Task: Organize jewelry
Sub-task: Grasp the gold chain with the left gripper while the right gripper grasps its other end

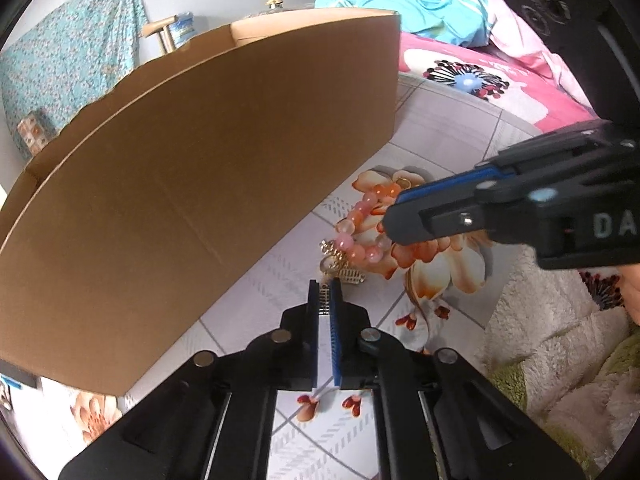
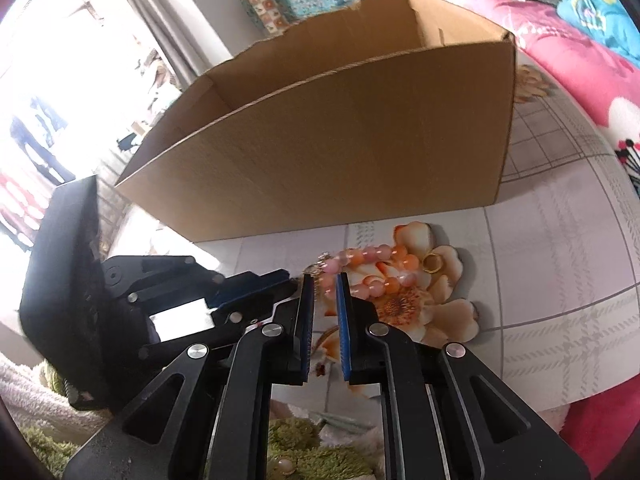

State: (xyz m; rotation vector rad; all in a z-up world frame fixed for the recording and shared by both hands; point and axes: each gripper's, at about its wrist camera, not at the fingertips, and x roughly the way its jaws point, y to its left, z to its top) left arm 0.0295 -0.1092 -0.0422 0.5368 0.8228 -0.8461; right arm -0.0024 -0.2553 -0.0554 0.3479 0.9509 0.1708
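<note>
**Inspector:** Left wrist view showed the left gripper point(image 1: 325, 292) with its jaws drawn almost together at the tip, and a gold chain-like trinket point(image 1: 340, 268) lay at and just ahead of that tip. Whether the pads actually pinched it, I could not tell; the gap looked nearly nil.

**Assessor:** And the right gripper point(image 2: 325, 292)?

**Inspector:** Its jaws stood narrowly apart. The pink-and-orange bead bracelet point(image 2: 372, 268) lay on the floral tablecloth point(image 2: 560, 280) directly ahead of its tips, one pink bead sitting about at the gap. I saw no firm clamp on it, so I recorded that tool as not gripping.

**Assessor:** Where was the destination?

**Inspector:** The open cardboard box point(image 2: 340, 152) stood beyond both tools, its near wall rising just past the bracelet. A small gold ring point(image 2: 433, 264) lay to the right of the right tool's tips, touching the beads.

**Assessor:** Risks?

**Inspector:** In my judgement, three. The trinket looked joined to or tangled with the bracelet, so lifting either tool alone could drag the other piece and spill it. Round beads could squirt from narrow pads if caught off-centre. Both tips worked close together, so the tools could collide. The box wall was tall, and a low carry could snag the strand on its rim.
</note>
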